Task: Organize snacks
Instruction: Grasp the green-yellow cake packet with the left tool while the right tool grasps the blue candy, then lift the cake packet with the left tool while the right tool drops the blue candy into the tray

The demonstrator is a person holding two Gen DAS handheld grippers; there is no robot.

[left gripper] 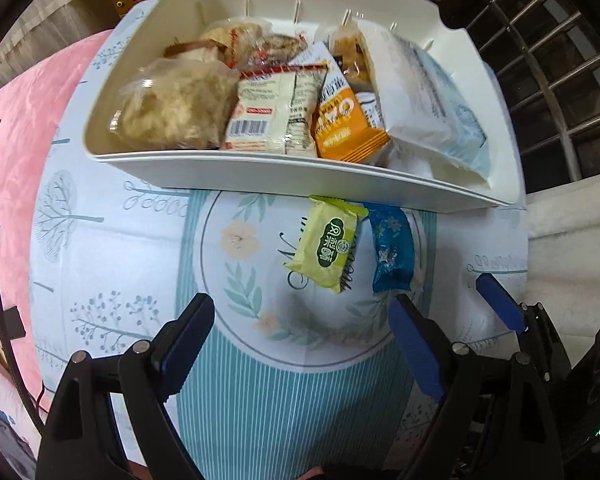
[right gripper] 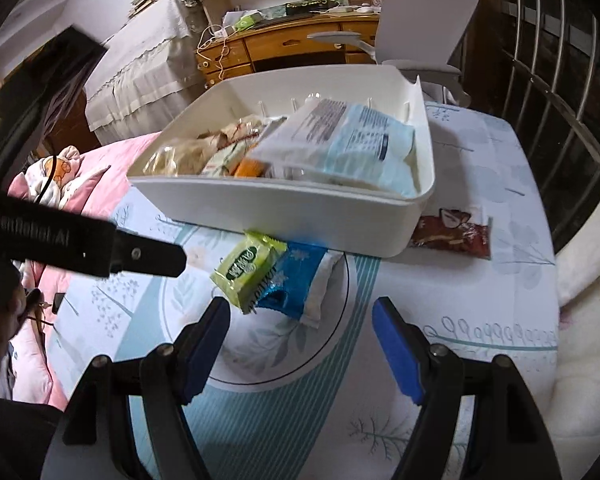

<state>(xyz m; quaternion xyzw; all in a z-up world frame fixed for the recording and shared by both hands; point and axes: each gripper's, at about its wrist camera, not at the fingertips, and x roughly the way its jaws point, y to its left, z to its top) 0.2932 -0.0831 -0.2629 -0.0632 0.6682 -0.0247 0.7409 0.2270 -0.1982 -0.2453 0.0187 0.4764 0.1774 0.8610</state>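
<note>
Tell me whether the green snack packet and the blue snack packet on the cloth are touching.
Touching. In the right wrist view the green packet lies overlapping the edge of the blue packet, with no cloth showing between them. The left wrist view shows their upper corners meeting by the white bin.

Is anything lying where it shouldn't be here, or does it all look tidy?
Three snacks lie outside the white bin: a green packet and a blue packet touching each other in front of it, and a red packet partly tucked under its right corner. Inside, the snacks are heaped loosely.

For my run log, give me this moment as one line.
left gripper open, empty | right gripper open, empty | green packet, blue packet outside bin
</note>
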